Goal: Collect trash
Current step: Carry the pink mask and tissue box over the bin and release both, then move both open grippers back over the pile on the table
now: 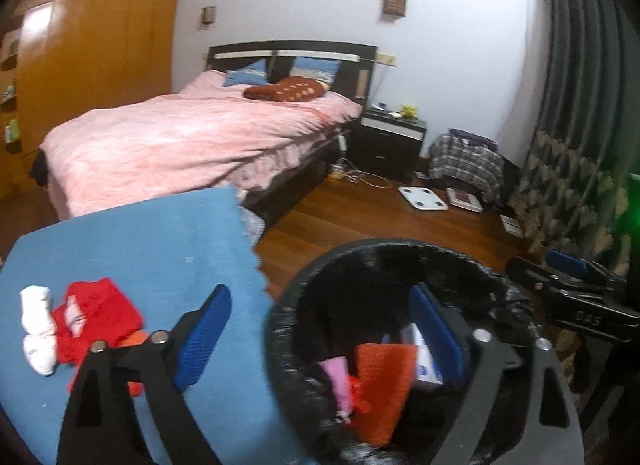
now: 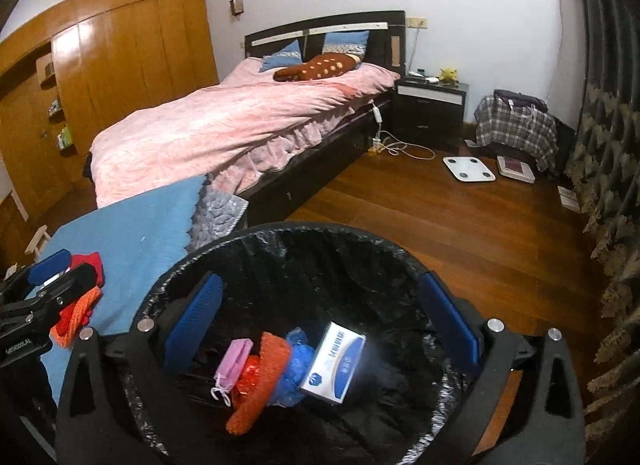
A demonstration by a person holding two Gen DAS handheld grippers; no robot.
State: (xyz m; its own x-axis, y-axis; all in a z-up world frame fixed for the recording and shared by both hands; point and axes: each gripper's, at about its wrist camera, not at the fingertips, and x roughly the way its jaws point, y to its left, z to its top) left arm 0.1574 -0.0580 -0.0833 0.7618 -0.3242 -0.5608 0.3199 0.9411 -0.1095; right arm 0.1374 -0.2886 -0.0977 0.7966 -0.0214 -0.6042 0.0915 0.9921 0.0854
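From the left wrist, the left gripper [image 1: 320, 329] hangs wide apart and empty, straddling the bin [image 1: 280, 329] rim, while red wrappers [image 1: 96, 313] and a white wad [image 1: 36, 329] lie uncollected on the blue cloth [image 1: 140, 249]. From the right wrist, the right gripper [image 2: 324, 313] gapes empty over the bin, which already holds a box [image 2: 334, 365], orange netting [image 2: 260, 377] and a pink pouch [image 2: 232, 357], so I judge the job partly done.

bin [image 2: 280, 241] mouth open above, trash heaped low inside

pink-covered bed [image 2: 240, 121] on wood floor [image 2: 400, 217] — white wall [image 2: 480, 5], dark curtains [image 2: 608, 65].
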